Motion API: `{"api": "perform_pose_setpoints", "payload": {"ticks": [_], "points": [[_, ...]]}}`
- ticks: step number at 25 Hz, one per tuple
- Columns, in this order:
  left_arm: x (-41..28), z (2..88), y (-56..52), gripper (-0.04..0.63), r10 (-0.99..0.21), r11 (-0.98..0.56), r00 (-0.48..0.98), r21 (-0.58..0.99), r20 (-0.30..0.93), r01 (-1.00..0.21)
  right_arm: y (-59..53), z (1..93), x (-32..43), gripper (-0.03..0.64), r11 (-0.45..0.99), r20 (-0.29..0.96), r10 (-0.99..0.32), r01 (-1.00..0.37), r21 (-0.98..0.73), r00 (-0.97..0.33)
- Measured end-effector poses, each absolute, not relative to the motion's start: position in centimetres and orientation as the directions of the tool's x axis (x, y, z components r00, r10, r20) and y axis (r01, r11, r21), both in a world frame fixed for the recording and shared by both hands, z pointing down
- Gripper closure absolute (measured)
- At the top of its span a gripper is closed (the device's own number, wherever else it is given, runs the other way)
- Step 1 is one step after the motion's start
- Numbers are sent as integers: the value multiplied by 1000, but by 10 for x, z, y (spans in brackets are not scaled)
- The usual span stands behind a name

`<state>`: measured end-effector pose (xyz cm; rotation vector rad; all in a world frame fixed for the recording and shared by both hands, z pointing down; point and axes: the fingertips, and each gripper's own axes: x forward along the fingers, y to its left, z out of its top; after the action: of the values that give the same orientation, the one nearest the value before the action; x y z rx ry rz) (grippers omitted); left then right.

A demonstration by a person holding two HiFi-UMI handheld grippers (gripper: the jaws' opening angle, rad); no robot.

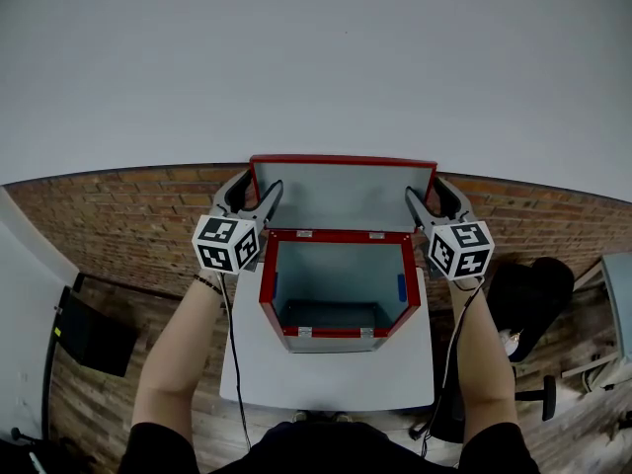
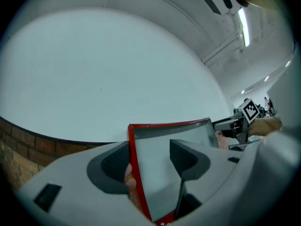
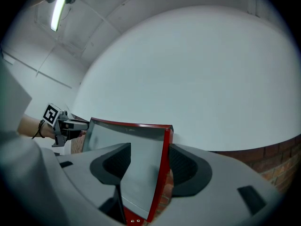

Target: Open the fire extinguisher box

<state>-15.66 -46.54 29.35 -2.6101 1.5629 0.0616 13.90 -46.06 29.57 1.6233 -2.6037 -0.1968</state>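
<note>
The red fire extinguisher box (image 1: pixel 269 294) stands on a small white table, open at the top, its grey inside bare apart from a small blue patch (image 1: pixel 402 286) on the right wall. Its lid (image 1: pixel 341 191) stands upright against the white wall. My left gripper (image 1: pixel 259 186) is open astride the lid's left edge, and that red edge (image 2: pixel 133 164) runs between the pads. My right gripper (image 1: pixel 427 188) is open astride the right edge (image 3: pixel 162 168). Both gripper views show the lid's grey inner face (image 2: pixel 164 140) (image 3: pixel 131 142).
The white table (image 1: pixel 326 383) stands against a white wall (image 1: pixel 316 57) on a brick-patterned floor (image 1: pixel 128 225). A black chair (image 1: pixel 533 294) stands at the right and a dark flat object (image 1: pixel 89 336) lies at the left. The person's forearms reach forward on both sides of the box.
</note>
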Motion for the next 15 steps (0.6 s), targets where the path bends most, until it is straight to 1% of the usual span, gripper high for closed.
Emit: {"api": "perform_pose_setpoints", "payload": {"ticks": [5,10,13,15], "points": [[-156,295,-469,314,-886,-453,460,-110,-47,-885,-461,296,139,367,433,0,-899,-888,154,-438],[-157,298,-469,314,-866,-495,499,-174,25,-851,-460,297,138,367,440,9,-895,-882,169,-445],[-158,300,-463,314,-852,-518,521,-230,53,-824,-456,294,141,367,433,-8,-897,-882,187,-442],[-158,300,-456,314,-858,-505,512,-276,51,-818,-450,291,143,367,426,-22,-898,-883,196,-438]]}}
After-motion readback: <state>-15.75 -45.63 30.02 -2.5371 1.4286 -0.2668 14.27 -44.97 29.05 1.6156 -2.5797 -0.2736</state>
